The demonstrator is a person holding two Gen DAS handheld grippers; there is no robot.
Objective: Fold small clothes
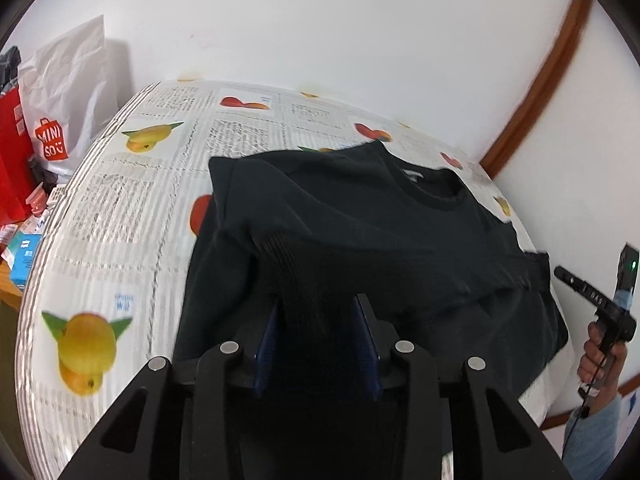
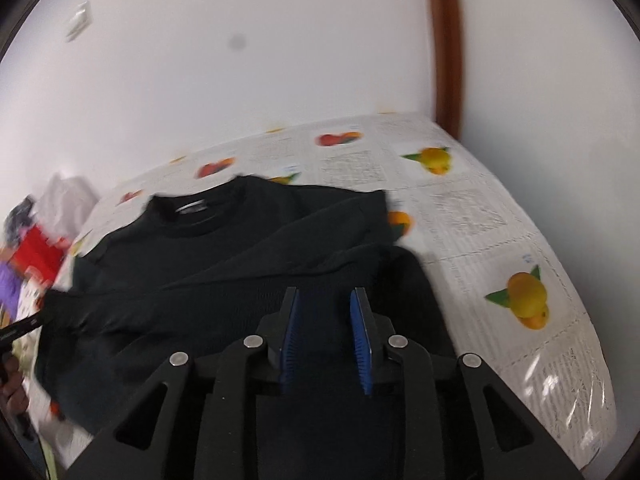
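Left gripper point(image 1: 318, 300) at lower centre pinches a ribbed sleeve cuff of the black sweater point(image 1: 360, 220), spread mid-frame over the fruit-print tablecloth point(image 1: 120, 208). Right gripper point(image 2: 326, 294), bottom centre, pads parted above the fabric, nothing between them. White Miniso bag point(image 1: 68, 92), upper left.

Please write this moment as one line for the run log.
left hand-held gripper: shut on sleeve | right hand-held gripper: open over sweater | table: sweater partly folded
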